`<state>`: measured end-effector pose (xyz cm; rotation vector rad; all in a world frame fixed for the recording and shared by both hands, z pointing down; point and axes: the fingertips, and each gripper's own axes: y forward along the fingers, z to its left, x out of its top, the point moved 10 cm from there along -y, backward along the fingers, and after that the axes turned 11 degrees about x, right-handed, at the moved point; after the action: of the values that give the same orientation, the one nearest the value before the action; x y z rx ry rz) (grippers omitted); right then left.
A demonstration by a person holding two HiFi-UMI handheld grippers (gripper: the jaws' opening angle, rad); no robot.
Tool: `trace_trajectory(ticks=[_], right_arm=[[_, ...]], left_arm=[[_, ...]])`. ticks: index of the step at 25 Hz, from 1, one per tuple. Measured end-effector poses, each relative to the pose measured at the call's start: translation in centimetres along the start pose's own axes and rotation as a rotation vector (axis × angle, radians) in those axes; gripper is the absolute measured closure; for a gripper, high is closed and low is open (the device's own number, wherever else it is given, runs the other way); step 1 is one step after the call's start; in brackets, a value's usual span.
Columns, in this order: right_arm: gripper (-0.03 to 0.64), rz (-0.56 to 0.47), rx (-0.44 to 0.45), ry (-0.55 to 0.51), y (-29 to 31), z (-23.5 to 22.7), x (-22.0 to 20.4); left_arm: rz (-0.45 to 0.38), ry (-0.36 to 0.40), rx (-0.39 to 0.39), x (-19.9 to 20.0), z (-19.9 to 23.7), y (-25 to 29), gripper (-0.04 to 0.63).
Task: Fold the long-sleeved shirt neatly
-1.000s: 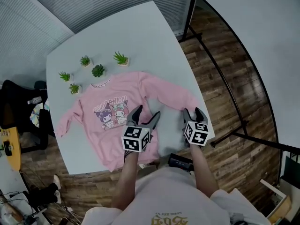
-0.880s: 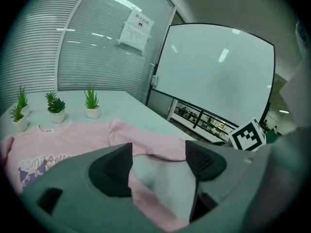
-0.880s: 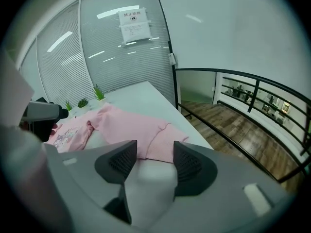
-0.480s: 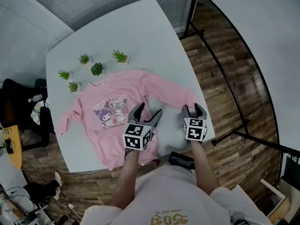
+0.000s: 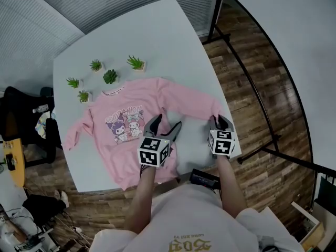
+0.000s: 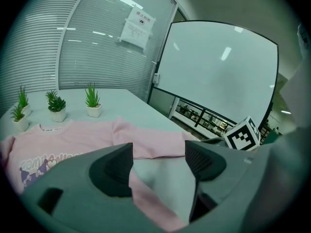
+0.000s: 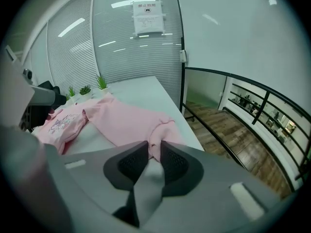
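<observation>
Closing since a second ago, the right gripper's (image 5: 220, 121) jaws now pinch the cuff (image 7: 160, 130) at the table's (image 5: 157, 35) 4 o'clock edge. The shirt (image 5: 131, 119) lies flat, collar toward 11 o'clock. The left gripper (image 5: 165, 125) gapes wide and empty, seemingly just above the shirt's side.

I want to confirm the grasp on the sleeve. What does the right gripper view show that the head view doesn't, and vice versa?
Right gripper view only: the pads of the right tongs pressing on the pink cuff, after just closing on it, and a paper notice on the glass wall.
Head view only: the left tongs with jaws standing apart over the shirt, and its far sleeve.
Both: the shirt, the white table and the potted plants.
</observation>
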<state>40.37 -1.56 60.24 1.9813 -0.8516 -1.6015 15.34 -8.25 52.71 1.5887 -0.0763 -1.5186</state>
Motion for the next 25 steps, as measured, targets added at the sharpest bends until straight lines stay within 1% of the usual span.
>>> trace_trajectory(ticks=[6, 10, 13, 18, 22, 25], right_arm=[[0.531, -0.047, 0.039, 0.069, -0.7, -0.4, 0.4], [0.531, -0.057, 0.057, 0.048, -1.4, -0.4, 1.3], [0.531, -0.075, 0.055, 0.046, -2.0, -0.7, 2.1], [0.531, -0.125, 0.036, 0.048, -3.5, -1.4, 3.7], [0.531, -0.180, 0.028, 0.057, -4.3, -1.8, 5.3], [0.531, -0.213, 0.031, 0.051, -4.9, -1.9, 6.5]], left_arm=[[-0.007, -0.007, 0.009, 0.5, 0.4, -0.1, 0.255], [-0.023, -0.015, 0.016, 1.1, 0.7, -0.2, 0.255], [-0.037, -0.025, 0.012, 1.5, 0.6, -0.4, 0.255], [-0.044, -0.026, 0.009, 2.0, 0.4, -0.8, 0.255], [-0.049, -0.054, -0.003, 2.4, 0.6, -1.3, 0.259], [-0.070, -0.066, 0.008, 2.7, 0.9, -2.1, 0.258]])
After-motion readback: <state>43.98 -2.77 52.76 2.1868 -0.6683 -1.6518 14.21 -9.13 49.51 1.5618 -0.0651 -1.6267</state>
